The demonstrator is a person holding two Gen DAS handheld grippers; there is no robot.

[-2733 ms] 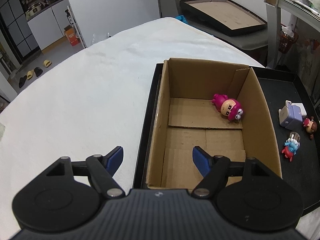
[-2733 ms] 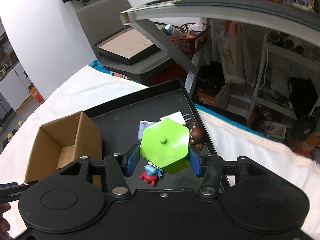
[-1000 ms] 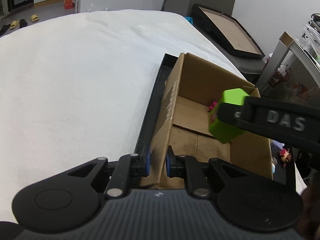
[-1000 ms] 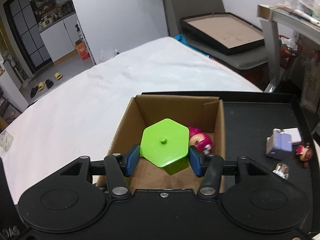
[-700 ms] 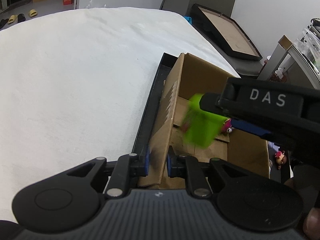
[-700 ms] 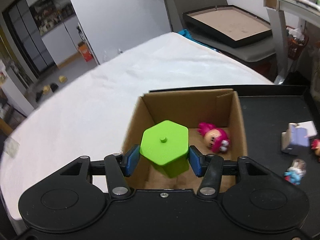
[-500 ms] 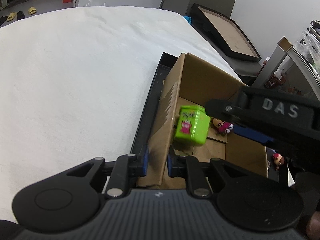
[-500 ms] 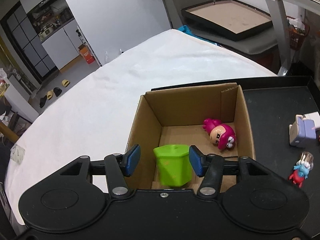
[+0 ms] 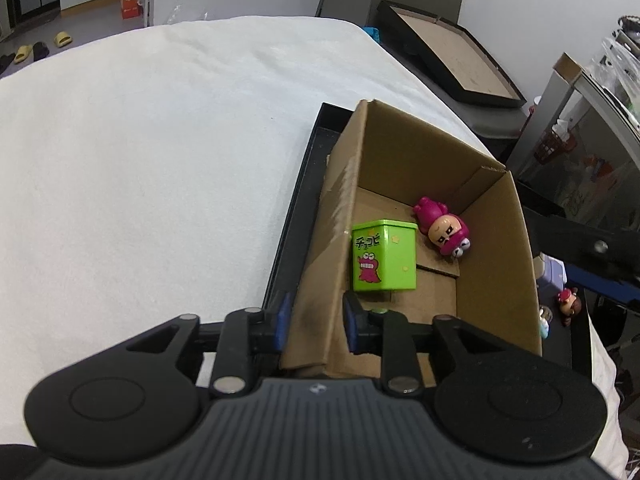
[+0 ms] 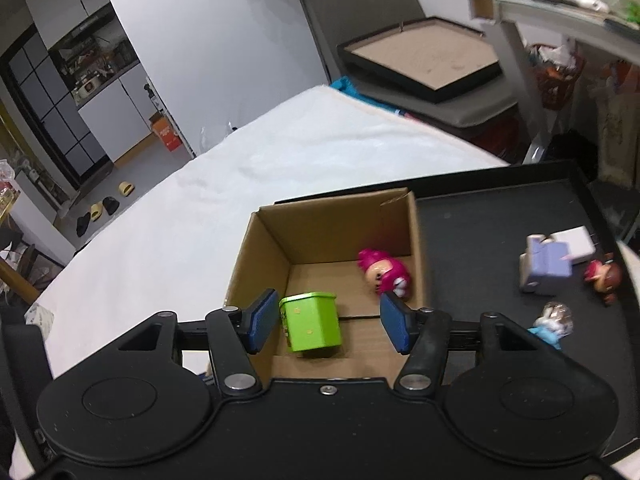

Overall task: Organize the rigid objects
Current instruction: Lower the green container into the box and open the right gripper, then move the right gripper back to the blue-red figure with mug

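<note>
Left gripper (image 9: 314,320): jaws straddle the near-left wall of the cardboard box (image 9: 496,240). They have just been opening; the blue pads now stand a little off the cardboard on either side, so the wall sits between them ungripped.

Right gripper (image 10: 329,321): jaws have just been opening and stand parted with nothing held. The green hexagonal tin (image 10: 312,322) lies below and between them, clear of both pads.

In the left wrist view the green hexagonal tin (image 9: 383,255) stands upright on the box floor against the left wall, its printed cartoon face turned to the camera. The pink figurine (image 9: 442,232) lies on its back just right of the tin, toward the far right corner.

The box sits at the left end of a black tray (image 10: 480,232). On the tray's right part lie a lavender block toy (image 10: 546,266), a small red-brown figure (image 10: 604,276) and a blue-and-clear figure (image 10: 550,322), well apart from the box. The tray rests on a white cloth (image 9: 140,160).
</note>
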